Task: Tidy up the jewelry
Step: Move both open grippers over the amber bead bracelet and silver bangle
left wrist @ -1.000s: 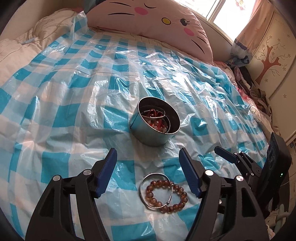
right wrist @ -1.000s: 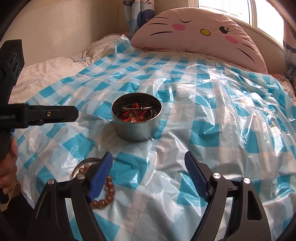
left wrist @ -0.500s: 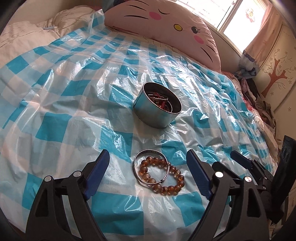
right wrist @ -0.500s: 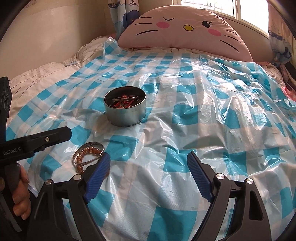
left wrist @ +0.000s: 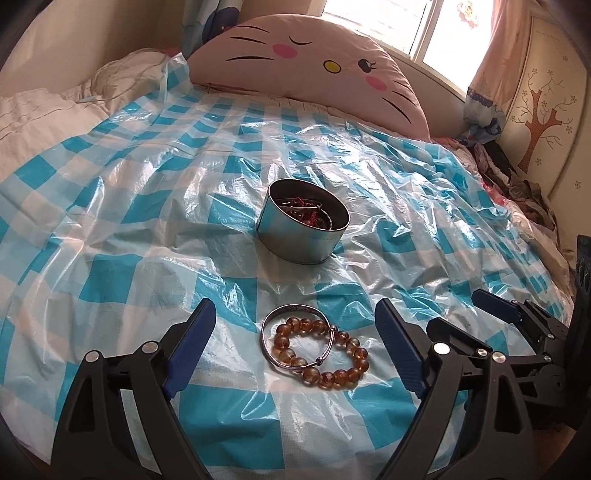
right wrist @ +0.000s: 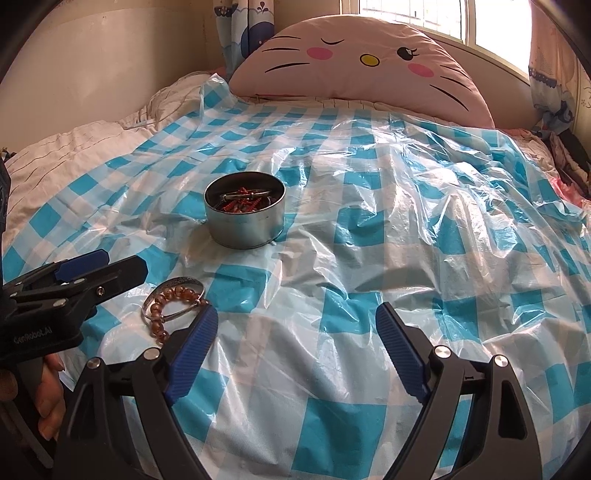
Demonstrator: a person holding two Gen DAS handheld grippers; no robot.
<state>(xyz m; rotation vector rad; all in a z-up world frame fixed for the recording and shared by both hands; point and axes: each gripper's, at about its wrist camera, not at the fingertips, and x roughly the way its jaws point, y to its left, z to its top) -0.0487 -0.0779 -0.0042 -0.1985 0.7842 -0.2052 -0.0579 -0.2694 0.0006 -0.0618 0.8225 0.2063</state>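
The left hand-held gripper (left wrist: pixel 291 334) is hovering low over the bed with its blue-padded fingers (left wrist: pixel 190 345) spread wide apart and gripping nothing. Between those fingers, an amber bead bracelet (left wrist: pixel 325 354) and a silver bangle (left wrist: pixel 295 338) are lying on the blue-and-white checked plastic sheet (left wrist: pixel 122 206); the two are overlapping, with the bangle crossing the bead loop. Farther ahead on the sheet, a round metal tin (left wrist: pixel 302 230) is standing upright and uncovered, holding red beaded jewelry (left wrist: pixel 308 214) and a thin silver piece. The right hand-held gripper (right wrist: pixel 295 345) is likewise hanging with its fingers (right wrist: pixel 194 350) parted and nothing clamped, positioned over bare sheet to the right of the bracelets. In the right wrist view, the bracelets are lying just beyond and to the left of its left finger, which is partly covering the bead loop, and the left unit is entering from the left edge beside them. A pink cat-face cushion (left wrist: pixel 317 74) is resting at the head of the bed, well apart from the tin, in front of a window (left wrist: pixel 388 26).
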